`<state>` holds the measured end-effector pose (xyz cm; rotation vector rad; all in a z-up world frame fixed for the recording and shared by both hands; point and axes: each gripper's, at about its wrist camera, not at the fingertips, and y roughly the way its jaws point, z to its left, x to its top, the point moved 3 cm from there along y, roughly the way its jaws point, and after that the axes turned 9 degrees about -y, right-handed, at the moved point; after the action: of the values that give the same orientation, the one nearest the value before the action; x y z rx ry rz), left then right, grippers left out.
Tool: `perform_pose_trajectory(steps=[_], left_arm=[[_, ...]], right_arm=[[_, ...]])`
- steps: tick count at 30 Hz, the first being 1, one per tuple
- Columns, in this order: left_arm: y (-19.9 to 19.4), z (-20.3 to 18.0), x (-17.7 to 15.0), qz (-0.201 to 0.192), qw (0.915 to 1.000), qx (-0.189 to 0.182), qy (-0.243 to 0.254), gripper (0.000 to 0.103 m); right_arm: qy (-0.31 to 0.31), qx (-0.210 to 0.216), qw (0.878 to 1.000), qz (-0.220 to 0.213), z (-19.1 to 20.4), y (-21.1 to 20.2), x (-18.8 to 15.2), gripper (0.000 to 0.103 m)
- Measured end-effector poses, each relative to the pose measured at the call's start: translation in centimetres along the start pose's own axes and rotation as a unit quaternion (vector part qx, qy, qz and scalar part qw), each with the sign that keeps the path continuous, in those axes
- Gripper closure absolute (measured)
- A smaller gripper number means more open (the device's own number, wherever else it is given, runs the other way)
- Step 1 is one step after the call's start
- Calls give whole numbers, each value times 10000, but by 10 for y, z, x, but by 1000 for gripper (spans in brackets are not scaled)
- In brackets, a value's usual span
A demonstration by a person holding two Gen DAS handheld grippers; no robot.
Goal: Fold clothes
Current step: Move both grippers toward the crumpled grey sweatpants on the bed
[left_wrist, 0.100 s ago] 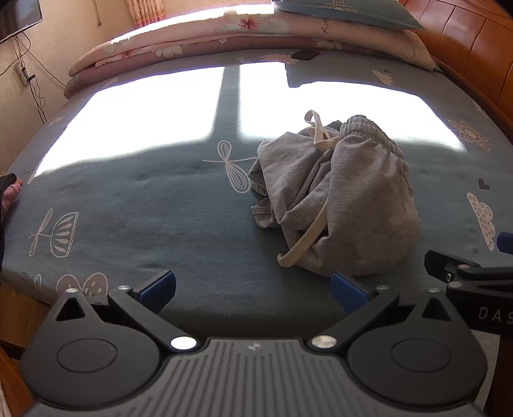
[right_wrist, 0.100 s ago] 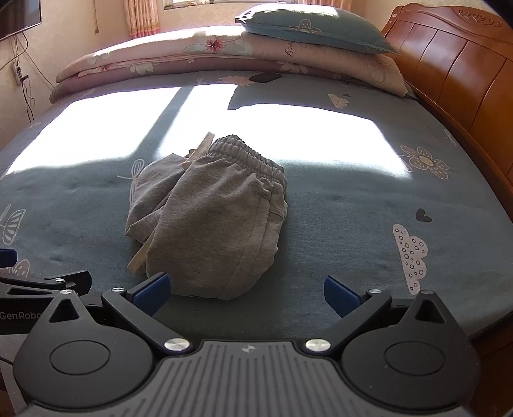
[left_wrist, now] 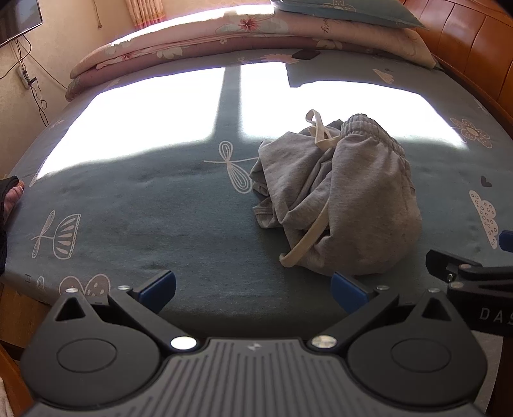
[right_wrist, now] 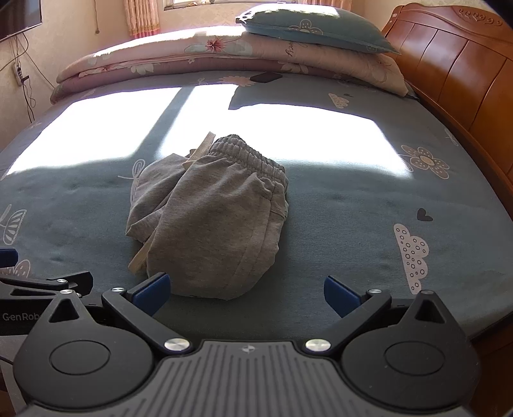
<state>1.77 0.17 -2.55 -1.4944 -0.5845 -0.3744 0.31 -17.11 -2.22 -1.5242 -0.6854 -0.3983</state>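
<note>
Sunlit bed [right_wrist: 368, 199], wooden headboard [right_wrist: 455, 73], curtained window [right_wrist: 141, 16]

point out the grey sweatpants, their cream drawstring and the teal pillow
grey sweatpants [right_wrist: 218, 224], right wrist view, middle of the top fabric panel
cream drawstring [left_wrist: 307, 237], left wrist view, on the loop lying over the front
teal pillow [right_wrist: 307, 29], right wrist view, centre of its top face

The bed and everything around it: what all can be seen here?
grey sweatpants: one, grey with cream drawstring, crumpled mid-bed
bedsheet: one, teal with printed shapes, covering the bed
quilt: one, pink floral, folded along the far edge
pillow: one, teal, on the quilt
headboard: one, brown wood, right side
curtain: one, pink, far wall
left tongs: black with blue pads, open, empty
right tongs: same, open, empty
</note>
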Motion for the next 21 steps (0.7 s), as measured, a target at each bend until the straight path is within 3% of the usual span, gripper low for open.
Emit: perform_pose_trajectory(steps=[21], left_arm=[[0,2,-1,-75,9997,194,-101,0]], right_arm=[[-27,64,9999,-108,-4,-1,-4,0]])
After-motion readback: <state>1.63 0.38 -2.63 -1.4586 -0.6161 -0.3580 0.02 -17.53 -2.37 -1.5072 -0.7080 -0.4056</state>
